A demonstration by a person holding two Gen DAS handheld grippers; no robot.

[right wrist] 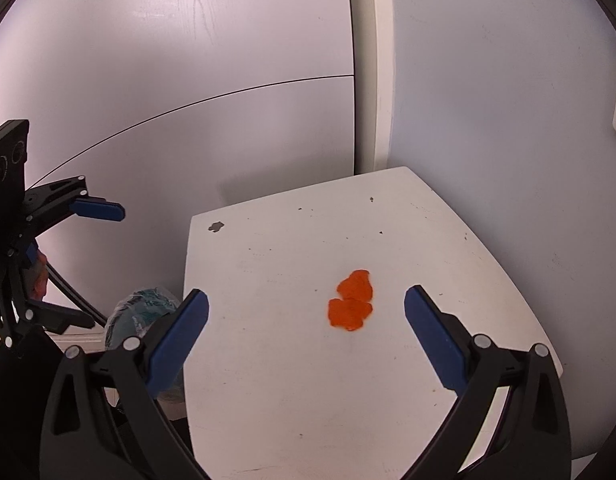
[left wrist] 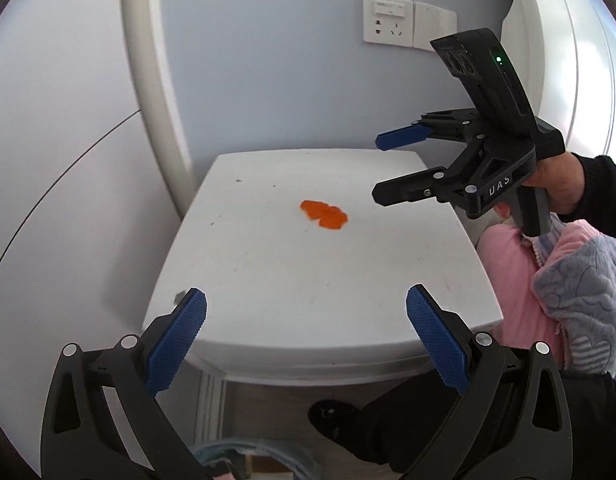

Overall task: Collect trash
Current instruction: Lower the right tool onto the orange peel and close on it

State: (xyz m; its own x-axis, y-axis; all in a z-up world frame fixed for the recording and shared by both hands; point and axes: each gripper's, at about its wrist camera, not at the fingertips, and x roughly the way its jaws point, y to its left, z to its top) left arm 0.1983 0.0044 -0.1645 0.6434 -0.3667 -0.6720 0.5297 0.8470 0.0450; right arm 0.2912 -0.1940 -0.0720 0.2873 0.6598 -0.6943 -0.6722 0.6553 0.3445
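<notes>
Here, orange peel (right wrist: 350, 300) lying on white tabletop (right wrist: 291, 380); right tongs (right wrist: 305, 312) hovering above, gaping wide; left tongs (left wrist: 305, 312) also gaping wide, holding nothing.

the small white bench (left wrist: 308, 280) has a smooth, matt painted top with dark specks and scuffs. the flat orange peel scraps (right wrist: 351, 300) look dull and slightly rough. the quilted grey-and-pink cloth blanket (left wrist: 580, 280) looks soft, its surface stitched in puffy raised curves.
</notes>
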